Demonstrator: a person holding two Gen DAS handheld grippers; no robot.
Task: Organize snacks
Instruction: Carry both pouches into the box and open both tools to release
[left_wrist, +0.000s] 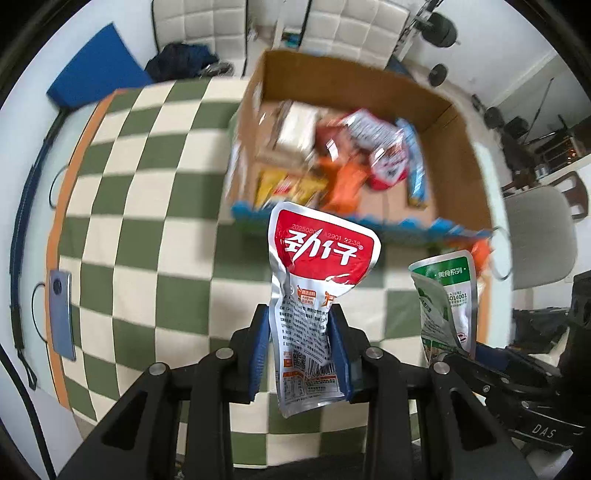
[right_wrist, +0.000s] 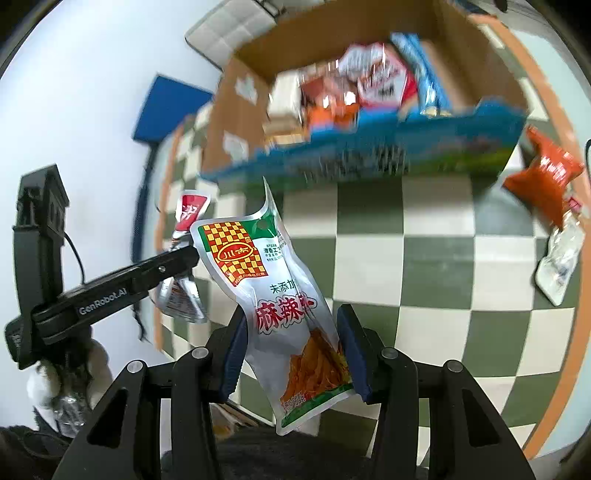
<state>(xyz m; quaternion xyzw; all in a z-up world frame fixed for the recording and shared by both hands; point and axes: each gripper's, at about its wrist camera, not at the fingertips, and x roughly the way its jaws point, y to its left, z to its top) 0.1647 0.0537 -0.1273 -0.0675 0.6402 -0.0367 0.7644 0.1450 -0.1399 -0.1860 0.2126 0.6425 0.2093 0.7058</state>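
My left gripper (left_wrist: 300, 343) is shut on a red and silver snack pouch (left_wrist: 317, 273), held upright above the checkered tablecloth (left_wrist: 147, 221). My right gripper (right_wrist: 291, 343) is shut on a green and silver spicy snack pouch (right_wrist: 273, 295), also held above the cloth. That pouch shows at the right of the left wrist view (left_wrist: 445, 302). The left gripper with its red pouch (right_wrist: 188, 236) shows at the left of the right wrist view. An open cardboard box (left_wrist: 454, 110) with several snack packs inside stands ahead of both grippers.
An orange snack pack (right_wrist: 543, 177) and a clear pouch (right_wrist: 559, 262) lie on the cloth right of the box. A phone (left_wrist: 61, 314) lies near the table's left edge. A blue board (left_wrist: 96, 70) and chairs (left_wrist: 539, 236) stand around the table.
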